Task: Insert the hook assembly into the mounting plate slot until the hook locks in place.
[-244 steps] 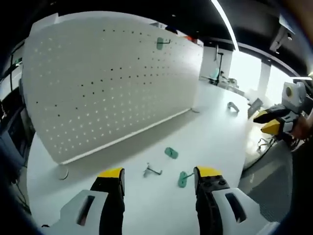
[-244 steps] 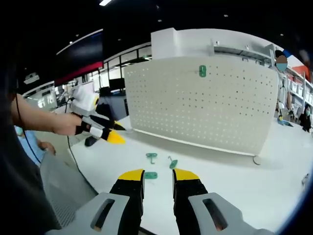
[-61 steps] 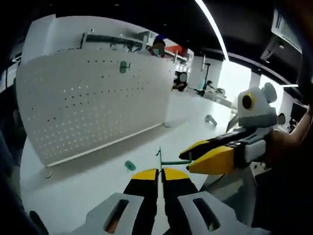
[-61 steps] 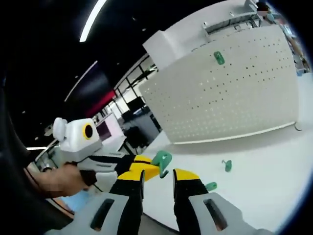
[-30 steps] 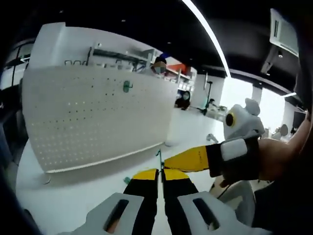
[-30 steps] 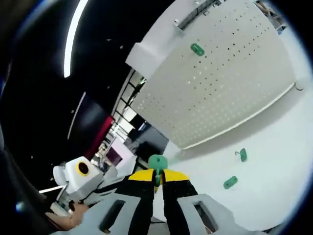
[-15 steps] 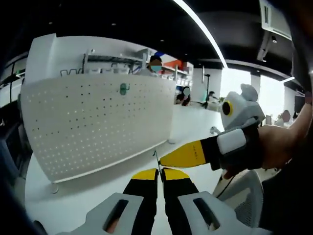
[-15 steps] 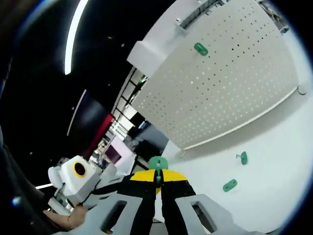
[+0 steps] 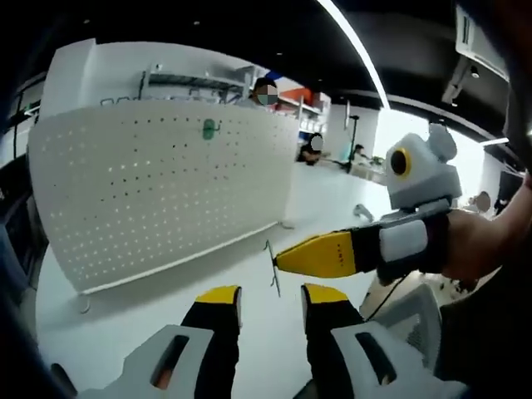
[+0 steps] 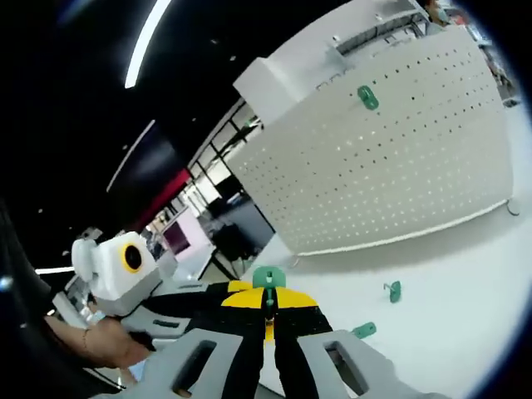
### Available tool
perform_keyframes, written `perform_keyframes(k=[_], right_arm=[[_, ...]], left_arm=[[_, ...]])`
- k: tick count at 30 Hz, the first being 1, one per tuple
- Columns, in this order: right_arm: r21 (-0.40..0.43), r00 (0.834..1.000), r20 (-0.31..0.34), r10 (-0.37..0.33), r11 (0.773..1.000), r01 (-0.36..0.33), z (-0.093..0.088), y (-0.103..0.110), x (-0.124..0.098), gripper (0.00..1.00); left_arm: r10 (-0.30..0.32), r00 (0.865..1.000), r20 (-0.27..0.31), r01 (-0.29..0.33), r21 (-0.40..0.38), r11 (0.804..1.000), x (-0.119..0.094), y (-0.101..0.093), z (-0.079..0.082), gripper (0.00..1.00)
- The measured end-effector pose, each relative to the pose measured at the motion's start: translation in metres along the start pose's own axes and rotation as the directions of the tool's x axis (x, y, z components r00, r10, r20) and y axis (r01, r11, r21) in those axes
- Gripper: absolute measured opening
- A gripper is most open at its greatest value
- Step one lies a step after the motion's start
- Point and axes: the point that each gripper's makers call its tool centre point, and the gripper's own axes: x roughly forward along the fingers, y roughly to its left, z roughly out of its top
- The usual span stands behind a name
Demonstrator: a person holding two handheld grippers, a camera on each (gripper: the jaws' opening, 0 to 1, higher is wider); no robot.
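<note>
Left hand-held gripper (image 9: 271, 295) has let go: its yellow-tipped jaws were pinched on the thin wire hook half a second ago and now stand apart with nothing between them. Right hand-held gripper (image 10: 268, 301) is clamped on the green plastic mounting plate with the wire hook (image 10: 268, 280); from the left gripper view it comes in from the right, tips together, with the bent grey wire hook (image 9: 272, 264) sticking out at its nose, centre frame. Assembly looks joined, but I can't tell from either view whether the hook has locked. White perforated pegboard panel (image 9: 158, 183) stands upright on the white counter (image 9: 249, 274), upper left of the frame, with one green hook plate already hung (image 9: 209, 128) near its top edge. Two loose green plastic plates (image 10: 394, 290) and (image 10: 363, 330) lie on the counter, lower right of the right gripper view. To do this step well: probably re-grip the wire low, push straight along the slot, no twisting, and confirm seating before release; keep both parts forward of the jaws so they stay in view.
</note>
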Motion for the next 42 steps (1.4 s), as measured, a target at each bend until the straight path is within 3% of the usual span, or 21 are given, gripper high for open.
perform_keyframes(k=[3,7,15,19,23,27,29,42], right_arm=[[-0.096,1.0,-0.004,-0.031,0.995,0.03,0.002,-0.006,-0.002,0.0],[-0.155,0.999,0.002,-0.048,0.987,0.048,0.006,-0.008,-0.004,0.0],[-0.189,0.998,0.008,-0.067,0.98,0.067,0.01,-0.016,-0.004,0.0],[-0.216,0.997,0.005,-0.075,0.974,0.074,0.011,-0.019,-0.003,0.0],[-0.267,0.996,0.004,-0.085,0.96,0.083,0.014,-0.021,-0.002,0.0],[-0.306,0.995,0.007,-0.102,0.947,0.1,0.018,-0.028,-0.004,0.0],[-0.315,0.993,0.02,-0.113,0.942,0.113,0.023,-0.033,-0.005,0.0],[-0.385,0.967,0.135,-0.216,0.888,0.252,0.07,-0.07,-0.011,0.0]], left_arm=[[-0.024,1.0,-0.013,0.023,-0.04,0.999,0.001,-0.002,-0.004,0.45],[-0.107,0.993,-0.045,0.097,-0.176,0.98,0.003,-0.013,-0.011,0.71],[-0.118,0.992,-0.043,0.11,-0.158,0.981,-0.001,-0.017,-0.011,0.84],[-0.129,0.991,-0.046,0.118,-0.197,0.973,-0.005,-0.019,-0.01,0.89],[-0.126,0.992,0.018,0.126,-0.259,0.958,-0.011,-0.02,0.004,1.0],[-0.116,0.992,0.058,0.127,-0.259,0.958,-0.017,-0.019,0.016,1.0],[-0.076,0.992,0.104,0.099,-0.233,0.967,-0.02,-0.013,0.025,1.0],[-0.001,0.993,0.118,0.029,-0.236,0.971,-0.03,0.005,0.026,0.96]])
